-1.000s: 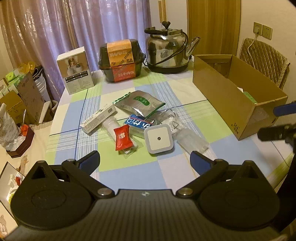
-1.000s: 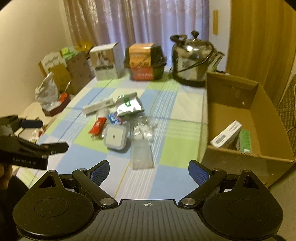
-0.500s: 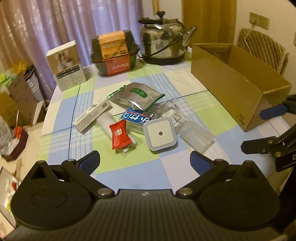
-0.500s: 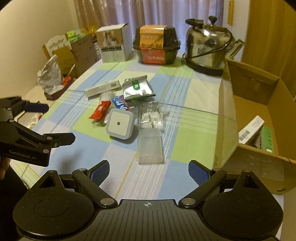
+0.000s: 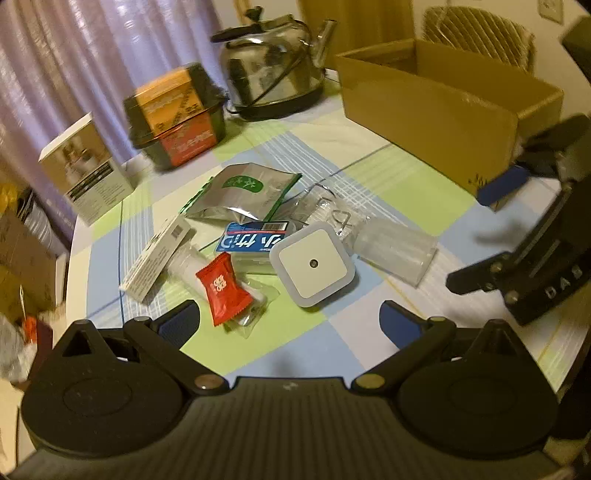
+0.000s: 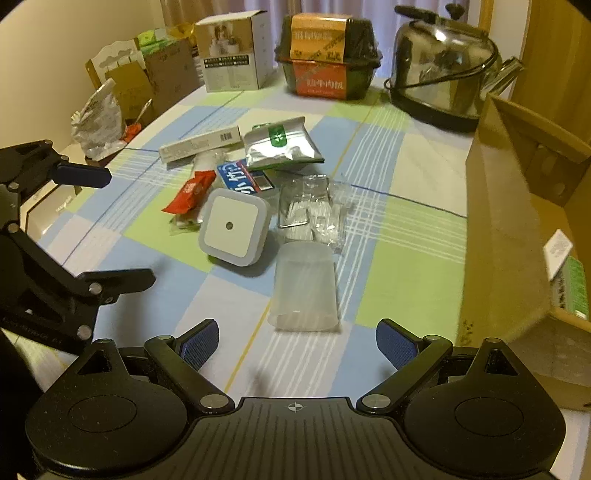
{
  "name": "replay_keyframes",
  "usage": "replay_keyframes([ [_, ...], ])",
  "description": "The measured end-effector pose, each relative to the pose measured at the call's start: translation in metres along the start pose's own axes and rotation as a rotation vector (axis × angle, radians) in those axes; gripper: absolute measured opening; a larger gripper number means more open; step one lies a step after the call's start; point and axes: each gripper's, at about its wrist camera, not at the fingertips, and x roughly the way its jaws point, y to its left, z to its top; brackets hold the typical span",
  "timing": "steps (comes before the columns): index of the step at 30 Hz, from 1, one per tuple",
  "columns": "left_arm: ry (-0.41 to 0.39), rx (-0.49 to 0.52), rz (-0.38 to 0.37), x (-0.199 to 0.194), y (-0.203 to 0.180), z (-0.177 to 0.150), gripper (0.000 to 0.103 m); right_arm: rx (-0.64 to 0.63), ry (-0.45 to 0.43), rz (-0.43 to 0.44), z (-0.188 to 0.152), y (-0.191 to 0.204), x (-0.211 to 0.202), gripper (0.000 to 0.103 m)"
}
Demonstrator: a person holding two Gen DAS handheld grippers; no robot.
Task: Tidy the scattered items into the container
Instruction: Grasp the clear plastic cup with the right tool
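Note:
Scattered items lie mid-table: a white square night light [image 5: 313, 266] [image 6: 232, 226], a red snack packet [image 5: 223, 288] [image 6: 190, 192], a blue tissue pack [image 5: 255, 240] [image 6: 240, 178], a silver foil pouch [image 5: 243, 192] [image 6: 282, 144], a long white box [image 5: 157, 258] [image 6: 199, 143], a clear plastic cup [image 5: 397, 248] [image 6: 304, 291] on its side and clear wrappers [image 6: 314, 210]. The open cardboard box [image 5: 436, 110] [image 6: 517, 206] stands at the right, holding two small boxes [image 6: 565, 273]. My left gripper [image 5: 290, 321] hangs open just short of the night light. Empty and open, my right gripper [image 6: 293, 341] hovers just before the cup.
At the far end stand a steel kettle [image 5: 273, 62] [image 6: 443, 70], a black and orange food container [image 5: 177, 114] [image 6: 328, 55] and a white carton [image 5: 83, 170] [image 6: 232, 51]. Cartons and bags [image 6: 99, 125] crowd the table's left side. A wicker chair [image 5: 476, 33] stands behind the box.
Both grippers have moved forward and lower toward the pile. The items now loom larger, and each gripper shows closer in the other's view.

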Motion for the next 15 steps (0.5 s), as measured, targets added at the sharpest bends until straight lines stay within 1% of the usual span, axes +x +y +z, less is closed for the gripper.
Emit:
replay_keyframes([
  [6,0.003,0.035,-0.015,0.016,0.006,-0.005,0.102,0.009,0.014,-0.007,0.008,-0.008,0.026,0.097],
  [9,-0.018,0.052,-0.042,0.023,0.006,-0.006,0.102,0.002,0.022,0.000,0.012,-0.010,0.039,0.097],
  [15,-0.035,0.143,-0.061,0.034,-0.001,-0.006,0.102,-0.007,0.044,0.007,0.018,-0.013,0.060,0.097],
])
